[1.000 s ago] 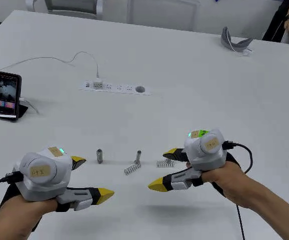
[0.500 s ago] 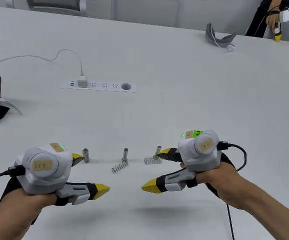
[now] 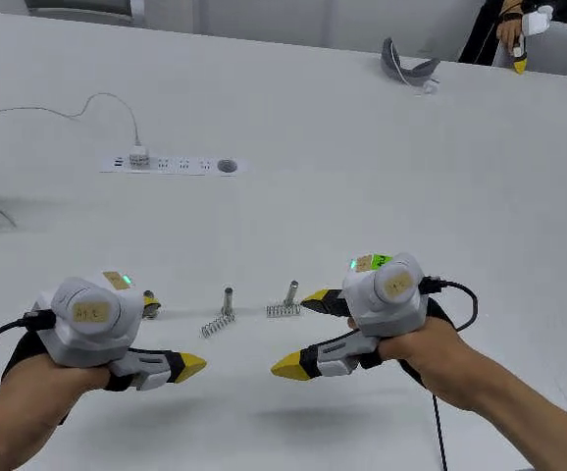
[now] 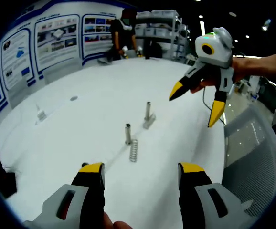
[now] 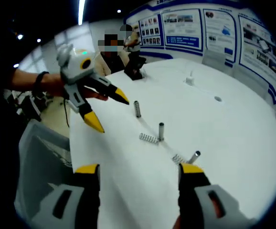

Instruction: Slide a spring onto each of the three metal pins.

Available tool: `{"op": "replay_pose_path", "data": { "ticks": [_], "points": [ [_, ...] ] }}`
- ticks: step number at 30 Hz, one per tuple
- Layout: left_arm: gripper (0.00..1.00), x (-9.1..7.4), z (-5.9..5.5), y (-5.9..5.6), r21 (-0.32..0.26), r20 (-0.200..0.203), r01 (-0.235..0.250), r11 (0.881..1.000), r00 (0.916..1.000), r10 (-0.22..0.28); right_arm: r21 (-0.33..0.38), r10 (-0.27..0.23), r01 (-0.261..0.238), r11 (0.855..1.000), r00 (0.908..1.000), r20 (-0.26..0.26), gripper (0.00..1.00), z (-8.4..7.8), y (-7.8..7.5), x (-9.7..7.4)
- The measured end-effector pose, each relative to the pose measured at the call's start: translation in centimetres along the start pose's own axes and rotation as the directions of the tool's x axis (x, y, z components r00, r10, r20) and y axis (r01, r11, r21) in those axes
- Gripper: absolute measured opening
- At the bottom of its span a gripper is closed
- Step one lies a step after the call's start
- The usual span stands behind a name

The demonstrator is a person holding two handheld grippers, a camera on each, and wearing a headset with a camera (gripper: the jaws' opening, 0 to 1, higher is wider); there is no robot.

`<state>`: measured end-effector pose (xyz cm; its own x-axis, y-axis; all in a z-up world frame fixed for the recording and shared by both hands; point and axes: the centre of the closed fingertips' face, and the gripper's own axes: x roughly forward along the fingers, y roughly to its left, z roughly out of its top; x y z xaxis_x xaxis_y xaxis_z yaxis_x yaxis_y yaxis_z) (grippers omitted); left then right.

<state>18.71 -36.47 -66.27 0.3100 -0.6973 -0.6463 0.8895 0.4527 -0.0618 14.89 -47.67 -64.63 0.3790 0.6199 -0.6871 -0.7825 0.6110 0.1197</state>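
Three short metal pins stand in a row on the white table (image 3: 362, 177). The left pin (image 3: 149, 297) (image 5: 137, 109) has a spring round it and is partly behind my left gripper's upper jaw. The middle pin (image 3: 228, 299) (image 4: 127, 133) and the right pin (image 3: 291, 292) (image 4: 148, 110) are bare. One loose spring (image 3: 218, 325) (image 4: 133, 150) lies by the middle pin, and another spring (image 3: 283, 311) (image 5: 177, 159) lies at the foot of the right pin. My left gripper (image 3: 171, 339) (image 4: 142, 168) is open and holds nothing. Just right of the pins, my right gripper (image 3: 298, 334) (image 5: 139, 168) is open too.
A white power strip (image 3: 171, 164) with a plugged cable lies further back on the left. A grey curved object (image 3: 406, 61) rests at the far edge. Another person's hand with a gripper (image 3: 519, 29) is at the far right corner.
The head camera has swung, shifting everything left. My right gripper has drawn back slightly to the right, uncovering the right pin. My left gripper has edged closer to the left pin.
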Motion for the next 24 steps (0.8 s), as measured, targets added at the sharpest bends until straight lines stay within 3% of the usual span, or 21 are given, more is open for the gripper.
{"op": "replay_pose_path", "data": {
  "ticks": [11,24],
  "points": [
    [0.57,2.2,0.3,-0.2,0.062,-0.061,0.032,0.998,0.9977,-0.028,0.011,-0.015,0.015,1.000,0.9999,0.002,0.68,-0.8,0.3,-0.9],
    [0.48,4.8,-0.2,1.1,0.067,-0.108,0.036,0.997,0.9938,-0.029,0.024,-0.012,0.012,1.000,0.9999,0.006,0.68,-1.3,1.1,-1.0]
  ]
}}
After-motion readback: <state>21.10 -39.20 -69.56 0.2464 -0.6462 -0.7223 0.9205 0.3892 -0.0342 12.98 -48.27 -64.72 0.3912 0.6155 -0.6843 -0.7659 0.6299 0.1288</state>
